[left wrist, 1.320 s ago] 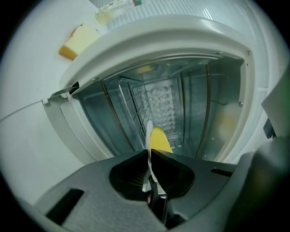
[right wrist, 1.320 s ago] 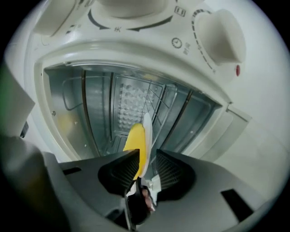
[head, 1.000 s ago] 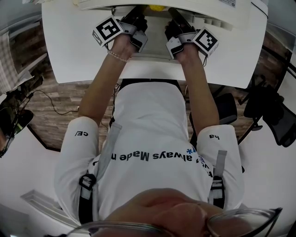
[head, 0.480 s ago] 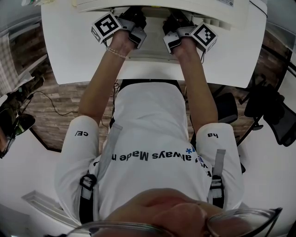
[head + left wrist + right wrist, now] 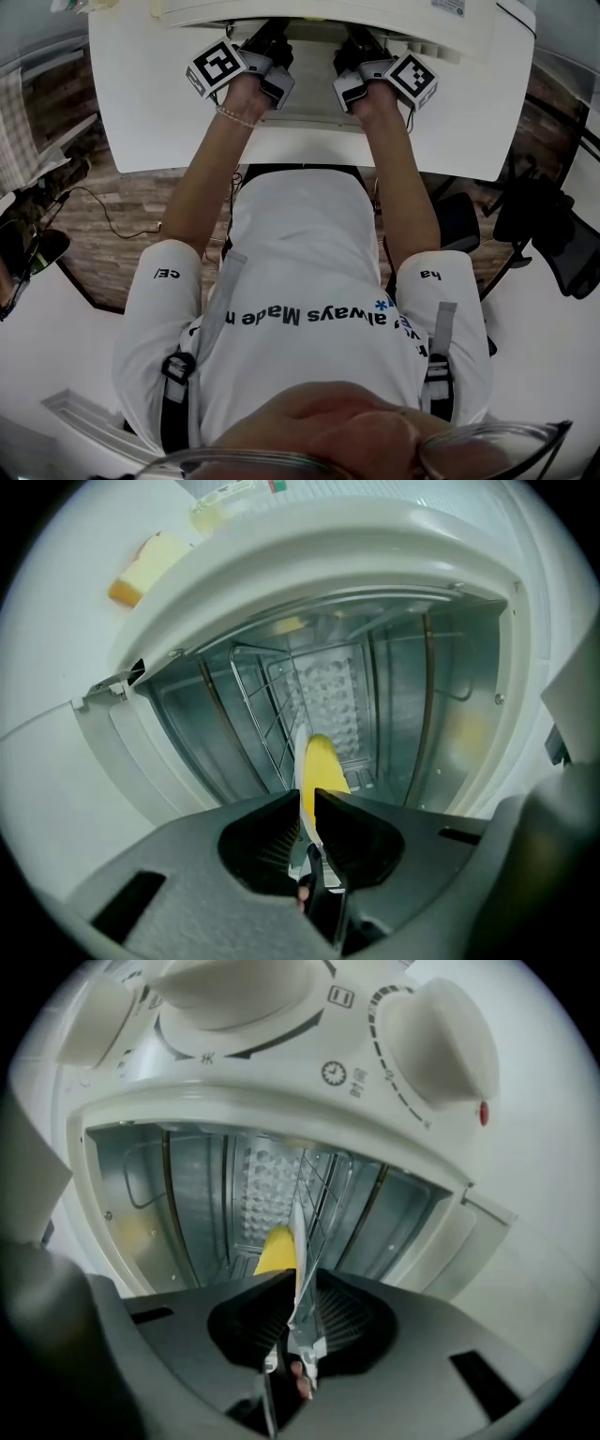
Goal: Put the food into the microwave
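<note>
Head view: reaching over a white bench (image 5: pixel 141 103) into the open microwave (image 5: pixel 309 11), left tongs (image 5: pixel 269 42) and right tongs (image 5: pixel 361 49) side by side at its mouth. On the white T-shirt (image 5: pixel 309 272), printed words "always Made".

Left gripper view: clamped on the thin rim of a white plate (image 5: pixel 302 761), seen edge-on, yellow food (image 5: pixel 322 766) on it, steel cavity and wire rack (image 5: pixel 258 705) behind. Yellow block (image 5: pixel 145 566) lying on the bench.

Right gripper view: pinching the plate's other rim, food just beyond the tips. Above the opening, a white knob (image 5: pixel 441 1044) with 1 red dot and a printed clock symbol (image 5: pixel 334 1072).
</note>
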A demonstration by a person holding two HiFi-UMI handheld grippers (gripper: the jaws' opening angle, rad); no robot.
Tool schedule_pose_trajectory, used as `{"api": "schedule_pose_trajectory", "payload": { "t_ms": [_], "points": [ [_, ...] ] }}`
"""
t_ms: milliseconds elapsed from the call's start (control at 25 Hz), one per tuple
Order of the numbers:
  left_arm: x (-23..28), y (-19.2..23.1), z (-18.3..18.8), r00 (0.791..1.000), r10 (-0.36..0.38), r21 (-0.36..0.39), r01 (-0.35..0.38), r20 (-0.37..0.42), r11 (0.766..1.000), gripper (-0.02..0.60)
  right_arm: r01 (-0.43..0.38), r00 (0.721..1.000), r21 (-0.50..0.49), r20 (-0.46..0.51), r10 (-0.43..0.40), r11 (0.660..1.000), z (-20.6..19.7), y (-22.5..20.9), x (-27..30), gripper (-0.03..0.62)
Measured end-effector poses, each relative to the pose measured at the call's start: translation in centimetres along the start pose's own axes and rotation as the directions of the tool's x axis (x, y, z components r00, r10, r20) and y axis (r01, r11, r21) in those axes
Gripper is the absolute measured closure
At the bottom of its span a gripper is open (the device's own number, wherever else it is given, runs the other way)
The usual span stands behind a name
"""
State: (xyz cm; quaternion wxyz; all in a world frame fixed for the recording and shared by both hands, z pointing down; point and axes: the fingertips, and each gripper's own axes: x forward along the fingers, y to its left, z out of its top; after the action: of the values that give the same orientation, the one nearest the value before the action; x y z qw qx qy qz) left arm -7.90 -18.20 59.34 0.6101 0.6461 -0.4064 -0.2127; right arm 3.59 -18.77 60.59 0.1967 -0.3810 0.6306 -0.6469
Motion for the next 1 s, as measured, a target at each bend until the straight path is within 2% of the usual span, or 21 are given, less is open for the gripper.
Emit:
{"api": "schedule_pose_trajectory", "payload": {
  "t_ms": [120,280,480,640,720,800,880,1000],
  "points": [
    [-0.1,0.0,0.2,1.0,0.005,0.018,-0.005,0.002,1.0,0.554,0.015,1.0,-0.023,-0.003,-0.015,1.0,0.5,-0.2,-0.5,0.557],
    [-0.9,-0.3,0.1,1.0,0.017,0.046,-0.018,0.011,0.999,0.554,0.028,0.999,-0.108,-0.019,-0.03,0.994,0.8,0.3,-1.7,0.557],
    [-2.1,-2.6,-0.7,1.0,0.0,0.146,0.002,-0.012,0.989,0.56,0.014,0.999,-0.245,-0.047,-0.027,0.97,0.9,2.2,-3.4,0.566],
    [-2.8,-4.7,-1.3,0.999,-0.021,0.248,0.032,-0.048,0.968,0.565,-0.003,0.998,-0.368,-0.066,-0.023,0.93,0.7,4.0,-4.4,0.571],
    [-3.3,-5.7,-1.4,0.998,-0.028,0.303,0.045,-0.059,0.952,0.566,-0.014,0.997,-0.443,-0.072,-0.019,0.896,0.5,5.1,-5.1,0.571],
    [-4.2,-6.8,-1.6,0.997,-0.036,0.351,0.056,-0.064,0.935,0.568,-0.028,0.997,-0.527,-0.079,-0.017,0.849,0.2,6.5,-6.0,0.572],
    [-5.3,-8.2,-1.7,0.997,-0.044,0.396,0.067,-0.066,0.916,0.569,-0.038,0.996,-0.612,-0.083,-0.017,0.79,-0.3,8.2,-6.9,0.572],
    [-6.7,-10.5,-1.9,0.996,-0.059,0.469,0.083,-0.066,0.879,0.569,-0.045,0.997,-0.73,-0.08,-0.021,0.682,-0.7,10.5,-8.2,0.572]
  ]
}}
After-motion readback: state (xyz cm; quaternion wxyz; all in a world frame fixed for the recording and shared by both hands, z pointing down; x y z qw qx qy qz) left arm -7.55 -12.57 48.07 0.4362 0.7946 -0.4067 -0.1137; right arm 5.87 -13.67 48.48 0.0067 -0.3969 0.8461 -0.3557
